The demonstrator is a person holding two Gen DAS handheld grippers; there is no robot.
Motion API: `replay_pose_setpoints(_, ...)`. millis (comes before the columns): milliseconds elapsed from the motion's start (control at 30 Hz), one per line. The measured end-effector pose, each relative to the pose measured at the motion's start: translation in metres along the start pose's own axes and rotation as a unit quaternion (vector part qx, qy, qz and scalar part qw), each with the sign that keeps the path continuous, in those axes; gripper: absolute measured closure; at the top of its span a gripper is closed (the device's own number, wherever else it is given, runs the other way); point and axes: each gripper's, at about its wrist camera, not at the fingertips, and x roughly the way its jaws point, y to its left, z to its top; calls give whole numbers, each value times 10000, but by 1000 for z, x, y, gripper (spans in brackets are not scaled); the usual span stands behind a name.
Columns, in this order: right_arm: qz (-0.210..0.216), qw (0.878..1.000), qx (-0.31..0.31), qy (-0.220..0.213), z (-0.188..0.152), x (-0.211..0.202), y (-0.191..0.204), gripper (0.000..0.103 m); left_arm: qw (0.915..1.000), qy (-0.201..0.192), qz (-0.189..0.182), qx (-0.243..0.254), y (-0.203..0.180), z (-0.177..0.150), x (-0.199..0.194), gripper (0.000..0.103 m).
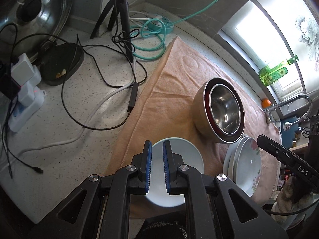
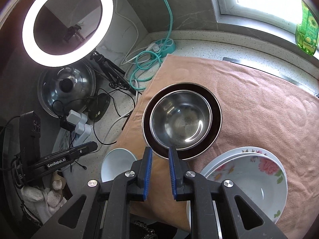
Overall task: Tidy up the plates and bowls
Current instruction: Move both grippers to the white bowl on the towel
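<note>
Peach-pink terry cloth, a towel (image 2: 259,103) spread over the speckled stone counter (image 1: 59,159), carries all the crockery, probably to cushion it and stop it sliding. On the towel the small steel bowl (image 2: 180,119) sits nested inside the larger steel bowl with the dark red rim (image 2: 216,119), so the bowls look already gathered. Just beside them, toward the near edge, the flowered white plates (image 2: 257,171) lie stacked, rims offset a little. The plain pale-blue round plate (image 1: 179,155) lies apart from that stack, at the towel's near left corner, and seems the one piece left to sort. The left gripper (image 1: 157,167) hovers directly over it with its blue-padded fingers (image 1: 148,167) parted a little and nothing between them, which suggests a reach for the plate's rim. The right gripper (image 2: 160,171) hangs above the towel in front of the bowls, likewise slightly spread and empty; it seems parked clear of the stack, leaving room for the plate to arrive there.
</note>
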Motion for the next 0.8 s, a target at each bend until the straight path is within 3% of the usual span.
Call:
replay_pose_setpoints(333,102,9989,-169,413,-25,34,18,88,9995,271,55,-164,15,-27,7,93)
replay_pose_setpoints(800,159,9962,-259,818,-34,73,30,85,9984,509,12,-227,23,-36,18,93)
